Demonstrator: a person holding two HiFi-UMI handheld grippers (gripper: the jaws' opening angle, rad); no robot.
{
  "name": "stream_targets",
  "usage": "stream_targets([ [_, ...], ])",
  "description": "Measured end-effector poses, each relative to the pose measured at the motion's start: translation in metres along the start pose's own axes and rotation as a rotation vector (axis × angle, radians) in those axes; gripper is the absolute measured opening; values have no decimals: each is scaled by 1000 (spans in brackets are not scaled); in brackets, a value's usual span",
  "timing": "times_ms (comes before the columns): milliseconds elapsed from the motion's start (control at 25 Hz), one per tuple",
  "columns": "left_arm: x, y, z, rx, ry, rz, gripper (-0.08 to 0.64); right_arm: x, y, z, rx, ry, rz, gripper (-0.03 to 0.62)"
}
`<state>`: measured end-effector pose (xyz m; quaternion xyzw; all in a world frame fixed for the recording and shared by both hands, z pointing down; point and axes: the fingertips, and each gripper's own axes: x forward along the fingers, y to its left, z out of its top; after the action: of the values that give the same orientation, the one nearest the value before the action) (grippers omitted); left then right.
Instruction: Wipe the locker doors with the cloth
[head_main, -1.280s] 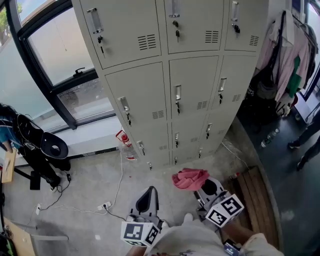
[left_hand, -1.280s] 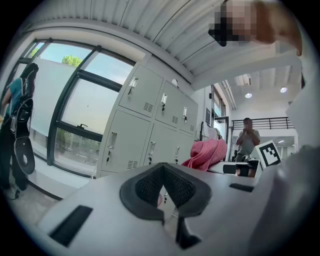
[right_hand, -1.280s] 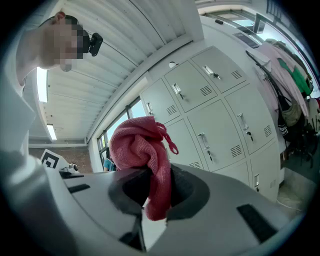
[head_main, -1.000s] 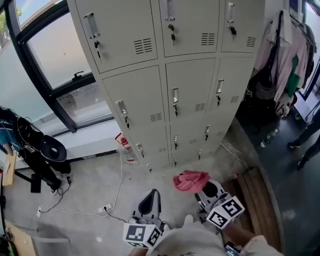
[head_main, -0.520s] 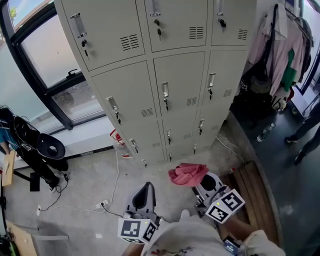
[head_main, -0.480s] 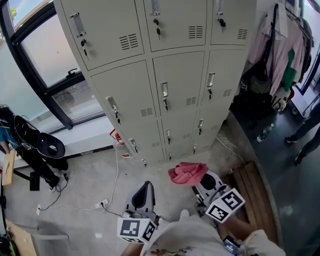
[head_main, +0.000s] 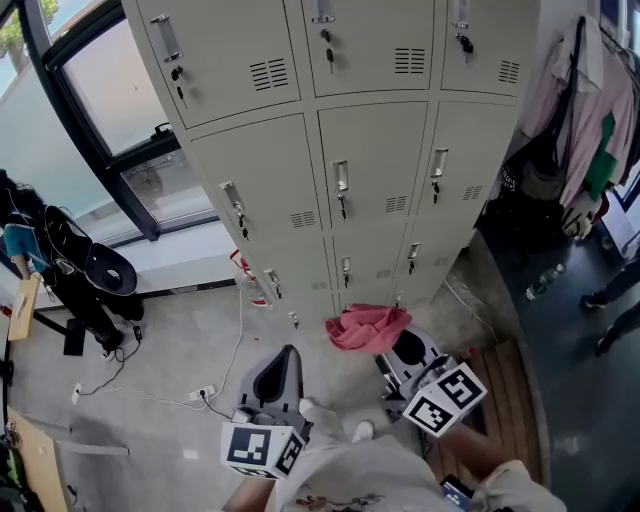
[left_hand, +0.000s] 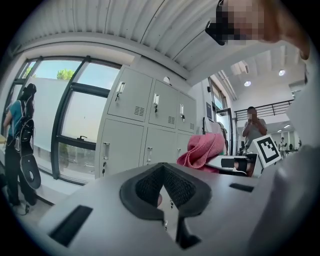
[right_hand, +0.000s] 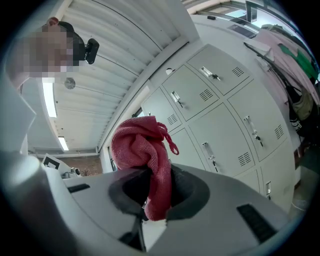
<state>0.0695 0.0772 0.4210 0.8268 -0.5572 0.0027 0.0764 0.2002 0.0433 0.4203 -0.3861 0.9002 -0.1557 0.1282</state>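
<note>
Two claws hang low in front of the person, and only one carries anything. The right claw (head_main: 388, 345) is clenched on the pink cloth (head_main: 364, 326). The right gripper view shows a fold of the cloth (right_hand: 142, 147) pinched between the dark pads of the right claw (right_hand: 155, 197), with the rest bunched in a loose wad beyond the tips. The left claw (head_main: 283, 362) sits just beside it. In the left gripper view the left claw (left_hand: 163, 189) has its pads drawn together with nothing between them.

The locker doors (head_main: 378, 170) stand ahead of both claws and well apart from the cloth, so no wiping contact is made yet. The step in hand looks like the approach: bringing the wad forward to a door face.

To do it well, the right claw should probably lead with the wad rather than its hard tips, so that only fabric meets the painted metal. The bunch is loose, so light, even pressure would likely spread it flat against the panel. Each door carries a handle (head_main: 341, 182) with keys hanging from the lock below it. Strokes should skirt these, since a dangling thread could snag there. The left claw is best kept off to the side, away from the cloth's path.
</note>
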Motion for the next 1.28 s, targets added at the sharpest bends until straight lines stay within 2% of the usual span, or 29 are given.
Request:
stream_targets([
  [200, 26, 22, 8, 7, -10, 8, 2, 32, -4, 6, -25, 0, 32, 69],
  [360, 53, 52, 16, 9, -20, -1, 2, 67, -15, 4, -35, 11, 18, 69],
  [760, 127, 161, 50, -22, -7, -59, 2, 208, -24, 17, -52, -2, -20, 69],
  [1000, 146, 223, 73, -14, -23, -106, 2, 272, -5, 27, -70, -48, -47, 69],
  [1280, 153, 245, 87, -10, -54, -142, 2, 299, 5, 36, -106, -58, -59, 69],
])
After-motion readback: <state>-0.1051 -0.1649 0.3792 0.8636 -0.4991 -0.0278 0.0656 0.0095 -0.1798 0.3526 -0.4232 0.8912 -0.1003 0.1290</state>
